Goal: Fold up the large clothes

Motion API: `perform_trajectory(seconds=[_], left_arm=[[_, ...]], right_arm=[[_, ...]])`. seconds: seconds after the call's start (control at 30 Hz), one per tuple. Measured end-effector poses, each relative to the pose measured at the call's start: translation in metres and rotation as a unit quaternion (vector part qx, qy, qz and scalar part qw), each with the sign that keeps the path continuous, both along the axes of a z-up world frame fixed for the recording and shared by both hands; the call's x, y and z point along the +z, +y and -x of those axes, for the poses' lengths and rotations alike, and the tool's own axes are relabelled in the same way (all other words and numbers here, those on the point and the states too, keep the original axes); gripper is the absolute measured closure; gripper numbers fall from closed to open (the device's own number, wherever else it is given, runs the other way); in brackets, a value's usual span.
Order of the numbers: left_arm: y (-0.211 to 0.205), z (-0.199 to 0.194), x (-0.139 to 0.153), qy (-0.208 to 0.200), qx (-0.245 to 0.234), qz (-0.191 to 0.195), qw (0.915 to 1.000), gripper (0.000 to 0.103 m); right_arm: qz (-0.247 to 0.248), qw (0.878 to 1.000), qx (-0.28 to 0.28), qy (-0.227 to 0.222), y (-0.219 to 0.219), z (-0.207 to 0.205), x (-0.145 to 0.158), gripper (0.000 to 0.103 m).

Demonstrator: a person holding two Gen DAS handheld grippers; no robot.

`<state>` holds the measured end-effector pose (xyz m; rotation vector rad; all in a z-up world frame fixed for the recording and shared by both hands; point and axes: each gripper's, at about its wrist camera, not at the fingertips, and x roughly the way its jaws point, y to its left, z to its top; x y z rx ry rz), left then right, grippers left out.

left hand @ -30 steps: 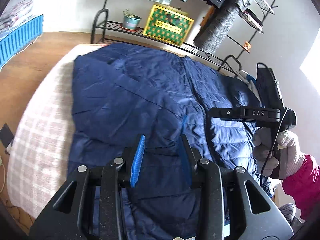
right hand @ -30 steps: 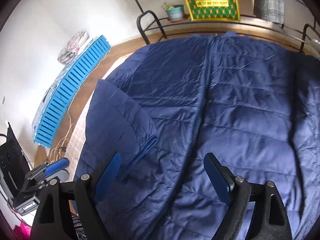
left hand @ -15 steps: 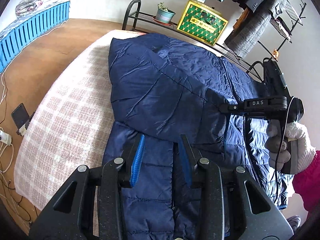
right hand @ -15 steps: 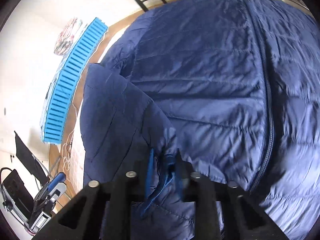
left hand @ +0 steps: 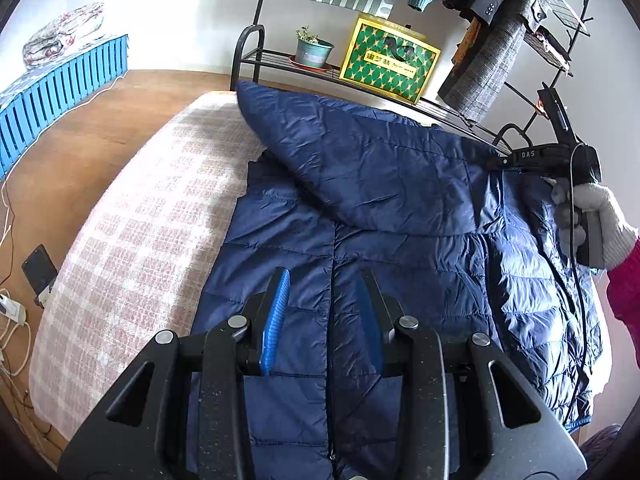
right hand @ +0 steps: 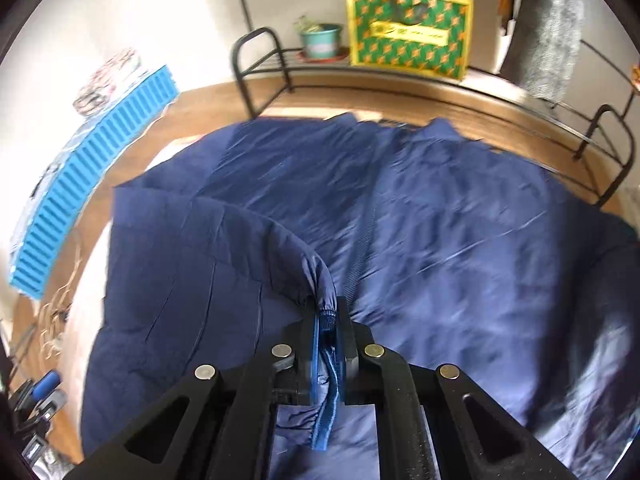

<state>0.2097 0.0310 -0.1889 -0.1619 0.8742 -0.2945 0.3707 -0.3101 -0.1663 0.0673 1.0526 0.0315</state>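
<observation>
A navy quilted puffer jacket (left hand: 400, 264) lies front-up on the checked bed cover, zipper running toward me. My left gripper (left hand: 324, 292) is open and empty, hovering above the jacket's lower front near the zipper. My right gripper (right hand: 329, 320) is shut on the cuff of the jacket's sleeve (right hand: 224, 256) and holds it lifted over the jacket body (right hand: 460, 240). In the left wrist view the right gripper (left hand: 504, 160) appears at the far right with the raised sleeve (left hand: 368, 164) stretched across the chest.
The pink checked bed cover (left hand: 132, 236) lies bare on the left. A black metal rack (left hand: 280, 56) with a plant pot (left hand: 314, 50), a green box (left hand: 388, 64) and hanging clothes stands behind. A blue crate (left hand: 60, 92) sits on the wooden floor at left.
My right gripper closed on the sleeve cuff and has lifted and drawn the sleeve across the jacket to the right. My left gripper pulled back toward the hem, still open.
</observation>
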Motion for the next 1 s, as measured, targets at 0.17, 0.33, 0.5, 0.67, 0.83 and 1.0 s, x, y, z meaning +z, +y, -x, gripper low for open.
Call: perform_trajectory(seconds=[0.17,0.33,0.5,0.67,0.83,1.0], left_arm=[[-0.003,-0.009,-0.010,0.014,0.005,0.001,0.9999,0.068],[-0.008,-0.012,-0.017,0.019,0.004,-0.007,0.9998,0.068],[-0.014,-0.015,-0.022,0.022,-0.006,-0.015,0.9996,0.068],[-0.016,-0.015,-0.023,0.021,-0.009,-0.019,0.9996,0.068],[-0.017,-0.014,-0.020,0.011,-0.007,-0.016,0.9998,0.068],[-0.024,-0.010,-0.015,0.004,-0.012,-0.007,0.9999,0.068]], right_arm=[[0.034,0.998,-0.054,-0.008,-0.059,-0.020,-0.003,0.099],[0.074,0.993,-0.088,-0.003,-0.091,-0.036,-0.022,0.099],[0.075,0.991,-0.114,0.000,-0.110,-0.050,-0.038,0.099],[0.088,0.988,-0.122,0.015,-0.115,-0.062,-0.055,0.099],[0.110,0.987,-0.116,0.016,-0.111,-0.063,-0.061,0.086],[0.074,0.991,-0.109,-0.017,-0.112,-0.034,-0.029,0.071]])
